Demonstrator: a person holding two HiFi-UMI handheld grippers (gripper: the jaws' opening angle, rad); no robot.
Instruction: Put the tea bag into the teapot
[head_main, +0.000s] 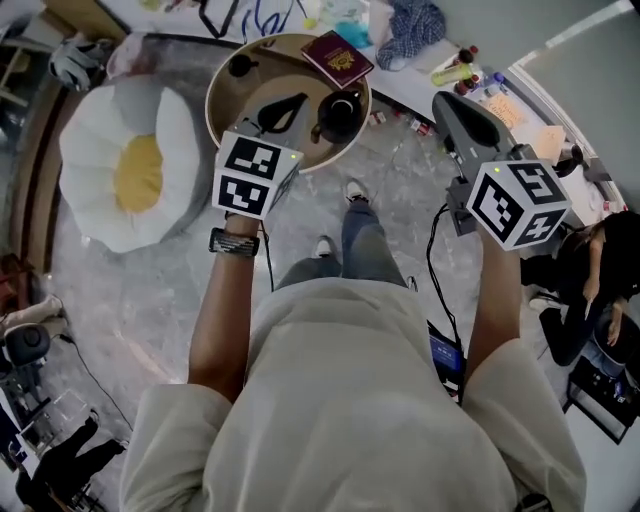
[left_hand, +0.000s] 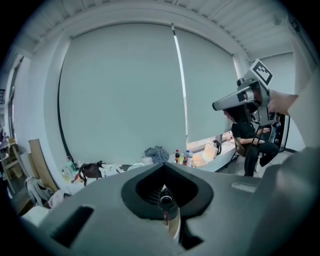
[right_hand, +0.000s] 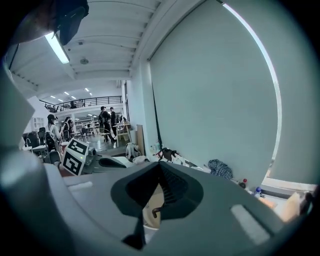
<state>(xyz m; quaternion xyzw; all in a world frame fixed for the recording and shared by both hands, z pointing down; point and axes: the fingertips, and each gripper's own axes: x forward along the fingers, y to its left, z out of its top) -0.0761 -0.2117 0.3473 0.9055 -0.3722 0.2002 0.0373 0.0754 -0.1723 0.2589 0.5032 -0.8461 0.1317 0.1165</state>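
A dark teapot (head_main: 338, 113) stands on a round tan table (head_main: 225, 100), far below both grippers. I cannot make out a tea bag in any view. My left gripper (head_main: 296, 103) is held high over the table with its jaws together and nothing in them. My right gripper (head_main: 445, 100) is at the same height, right of the table, its jaws also closed and empty. In the left gripper view the shut jaws (left_hand: 164, 166) frame the teapot's top (left_hand: 165, 201). Through the right gripper's (right_hand: 160, 166) jaws, the tan table and the teapot's handle (right_hand: 156, 211) show.
A dark red booklet (head_main: 337, 58) and a small black item (head_main: 241, 66) lie on the table. A white flower-shaped cushion (head_main: 130, 170) sits to the left. A long white counter (head_main: 500, 105) with bottles and a blue cloth (head_main: 415, 25) runs behind. A person sits at right (head_main: 590, 290).
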